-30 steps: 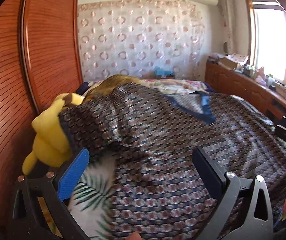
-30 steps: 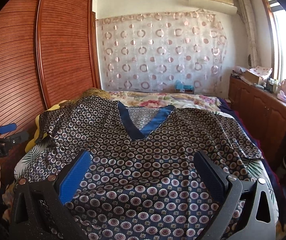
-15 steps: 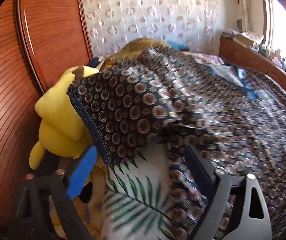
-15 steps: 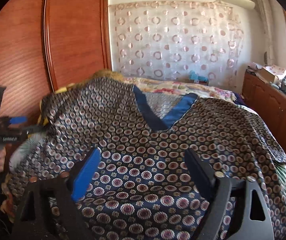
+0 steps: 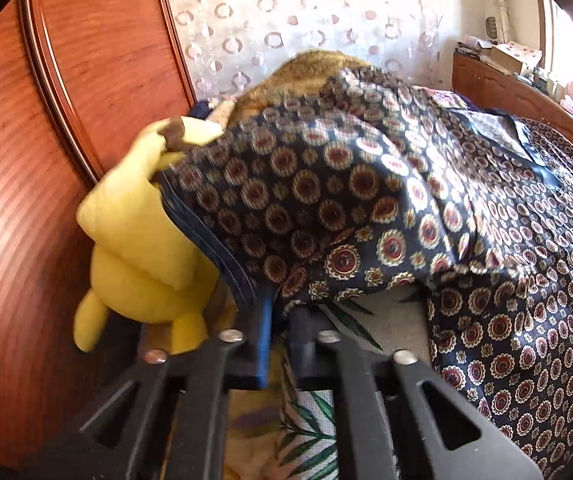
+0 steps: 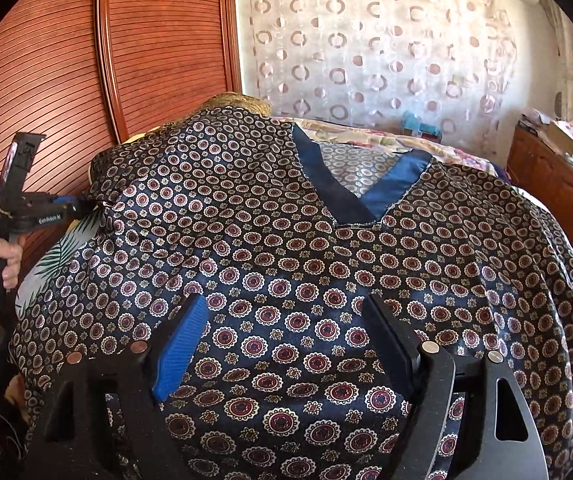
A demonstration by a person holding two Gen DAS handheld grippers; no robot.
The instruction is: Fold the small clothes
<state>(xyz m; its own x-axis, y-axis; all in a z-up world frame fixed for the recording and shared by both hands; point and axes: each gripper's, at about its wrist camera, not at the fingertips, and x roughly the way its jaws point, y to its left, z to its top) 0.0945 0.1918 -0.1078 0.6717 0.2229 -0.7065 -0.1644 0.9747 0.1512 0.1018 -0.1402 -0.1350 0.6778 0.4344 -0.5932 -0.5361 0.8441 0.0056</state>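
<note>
At the bed's left edge, beside the yellow plush toy [image 5: 134,248], my left gripper [image 5: 280,316] has just clamped onto the sleeve hem of the patterned shirt [image 6: 286,248]. The shirt lies spread across the bed [image 5: 382,320]. My right gripper [image 6: 286,344] hovers unclenched over its lower front, its jaws having just narrowed slightly.

**Materials and finish**

Shirt [image 6: 286,248]: glossy, smooth satin-like cloth. Plush toy [image 5: 134,240]: soft matt pile. Wardrobe [image 6: 158,40]: ribbed, semi-gloss wood. Curtain [image 6: 386,52]: sheer cloth. Right gripper [image 6: 286,344]: matt black plastic, ribbed blue pad, bright metal rivets.
</note>
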